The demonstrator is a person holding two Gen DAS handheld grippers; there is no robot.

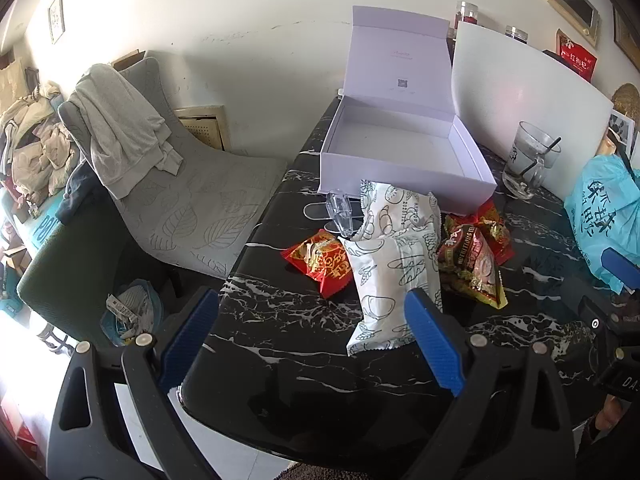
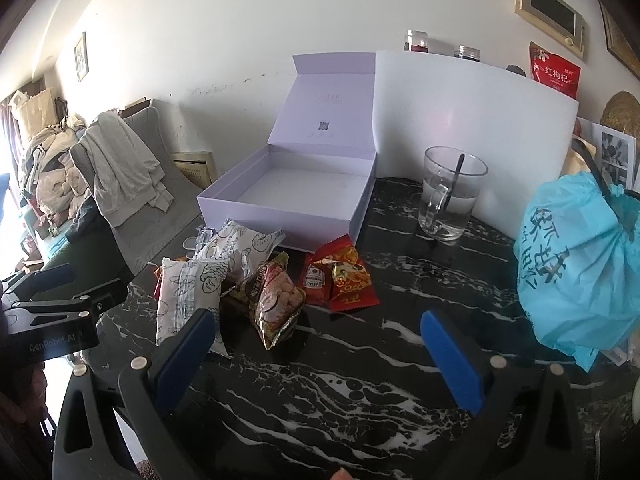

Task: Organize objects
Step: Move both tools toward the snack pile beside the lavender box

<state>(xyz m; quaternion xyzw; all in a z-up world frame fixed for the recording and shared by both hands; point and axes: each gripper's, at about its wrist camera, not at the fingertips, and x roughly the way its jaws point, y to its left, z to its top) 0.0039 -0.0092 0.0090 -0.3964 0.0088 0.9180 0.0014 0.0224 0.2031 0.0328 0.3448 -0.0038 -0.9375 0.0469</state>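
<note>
White snack packet [image 1: 390,280] just beyond open left gripper [image 1: 312,334].

Daylight strong from left, blown out white at left edge in both views. Wall [image 1: 260,20] evenly bright. Glossy table [image 2: 360,360] shows soft reflections, faint shadows under packets [image 1: 384,264]. Fisheye bends edges, dark vignette in corners. Centre sharp, rims slightly soft.

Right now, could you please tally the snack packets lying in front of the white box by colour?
White printed packets: 2
Red packets: 2
Dark red-and-gold packet: 1
Total: 5, as far as the overlap shows; the white box holds none.
</note>
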